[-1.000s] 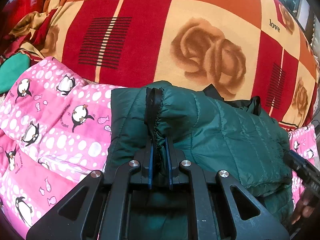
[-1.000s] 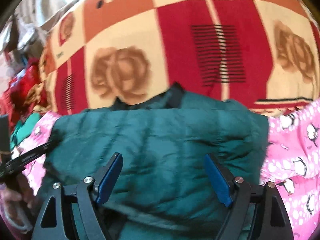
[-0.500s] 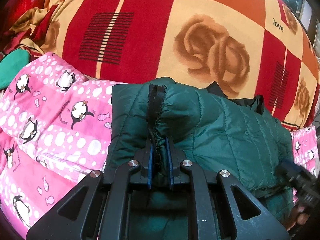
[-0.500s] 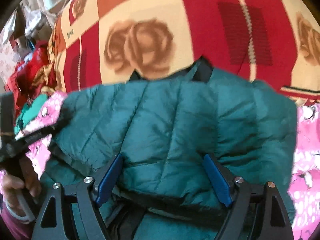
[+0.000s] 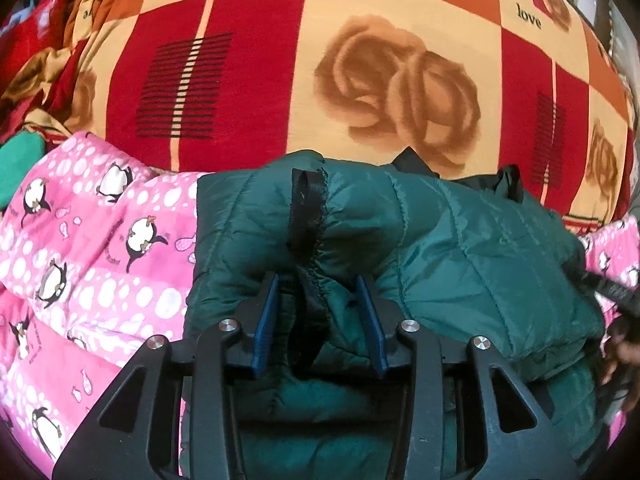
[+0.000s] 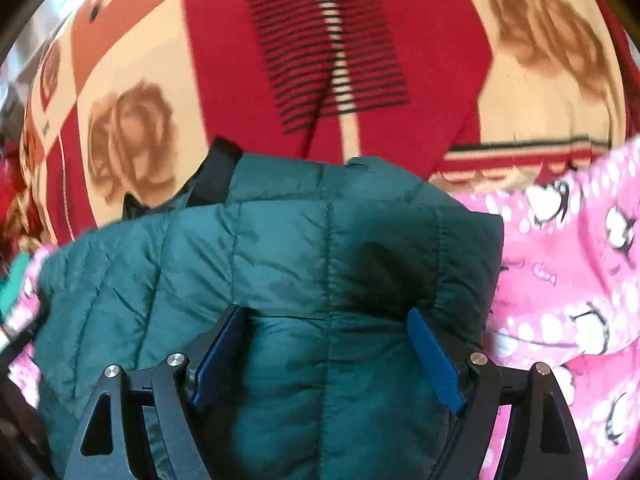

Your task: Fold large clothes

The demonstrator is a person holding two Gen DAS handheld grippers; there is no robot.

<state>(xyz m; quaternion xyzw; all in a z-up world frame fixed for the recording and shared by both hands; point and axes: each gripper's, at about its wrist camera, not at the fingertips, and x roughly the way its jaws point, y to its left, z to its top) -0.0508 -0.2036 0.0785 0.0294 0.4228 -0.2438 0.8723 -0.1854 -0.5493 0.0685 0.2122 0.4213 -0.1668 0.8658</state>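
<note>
A folded quilted jacket [image 5: 460, 248] lies atop a penguin-print quilt [image 5: 92, 240], which extends to both sides; behind both spreads a rose-patterned blanket [image 5: 360, 60]. Far left, apparently, sits heaped clothing [image 5: 24, 56].

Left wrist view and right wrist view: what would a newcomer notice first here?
The dark green quilted puffer jacket fills the foreground, folded on a pink penguin-print quilt. Behind both spreads a red and cream checked blanket with brown roses. The left gripper has just been opening, the jacket's black-trimmed cuff between its jaws; the right gripper straddles the jacket, open.
</note>
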